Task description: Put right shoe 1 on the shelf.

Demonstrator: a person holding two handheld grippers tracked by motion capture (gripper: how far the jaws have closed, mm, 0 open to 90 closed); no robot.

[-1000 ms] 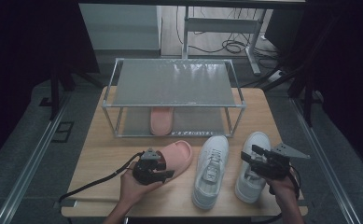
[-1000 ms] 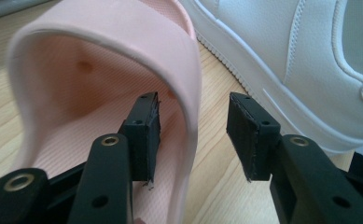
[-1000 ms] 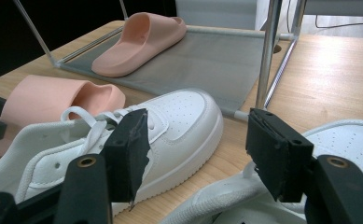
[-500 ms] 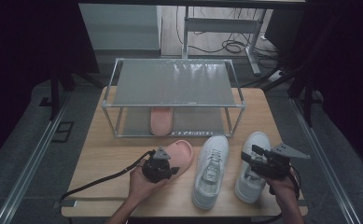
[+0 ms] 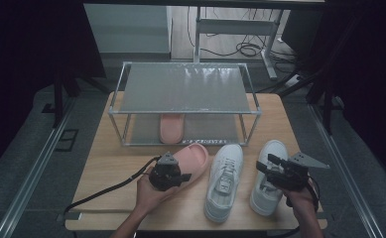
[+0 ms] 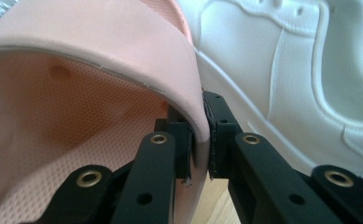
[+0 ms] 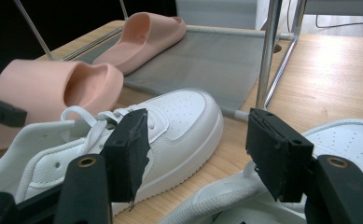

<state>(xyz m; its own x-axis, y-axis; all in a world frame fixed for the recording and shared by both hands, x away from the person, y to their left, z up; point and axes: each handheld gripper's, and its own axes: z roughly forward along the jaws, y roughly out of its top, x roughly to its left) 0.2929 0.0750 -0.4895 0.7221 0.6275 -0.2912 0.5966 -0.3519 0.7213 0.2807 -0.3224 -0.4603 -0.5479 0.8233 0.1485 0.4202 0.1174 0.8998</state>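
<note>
A pink slipper (image 5: 194,156) lies on the wooden table (image 5: 113,168) in front of the rack. My left gripper (image 5: 173,173) is at its near end. In the left gripper view the jaws have just been closing, and the left gripper (image 6: 200,140) now pinches the side wall of the pink slipper (image 6: 100,42) between its pads. The matching pink slipper (image 5: 171,128) rests on the rack's lower shelf. Two white sneakers (image 5: 225,178) (image 5: 271,158) lie side by side to the right. My right gripper (image 7: 200,144) hangs open over the right-hand sneaker (image 7: 352,140), nothing between its pads.
A metal-framed two-shelf rack (image 5: 185,87) stands at the back of the table, its top shelf bare. The middle sneaker (image 6: 282,70) lies right against the held slipper. Dark floor, rails and cables surround the table.
My left gripper has moved right, onto the near end of the pink slipper, and shut on its wall. The right gripper and both sneakers have stayed put.
</note>
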